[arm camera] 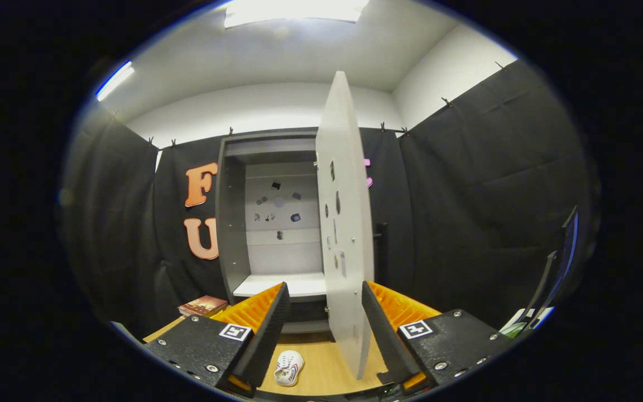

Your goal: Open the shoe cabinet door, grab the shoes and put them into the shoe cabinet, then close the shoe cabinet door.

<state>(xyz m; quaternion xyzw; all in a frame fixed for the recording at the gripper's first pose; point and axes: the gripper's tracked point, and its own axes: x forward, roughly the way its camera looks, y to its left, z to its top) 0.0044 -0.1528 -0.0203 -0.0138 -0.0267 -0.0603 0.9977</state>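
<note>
So your shoe cabinet [268,223] stood against the black cloth wall with its door [346,223] swung wide toward you, edge-on, showing a pale back panel with a few small dark marks and a white shelf [279,285] with nothing on it. Your hand-held gripper [321,329] was spread wide and holding nothing, with the door's lower edge sitting between the fingers, closer to the right one, though I couldn't tell if it touched. A single white shoe [288,368] lay on the wooden table [327,368] down between the fingers, and a small book [203,305] sat off to the left near the cabinet's base.
</note>
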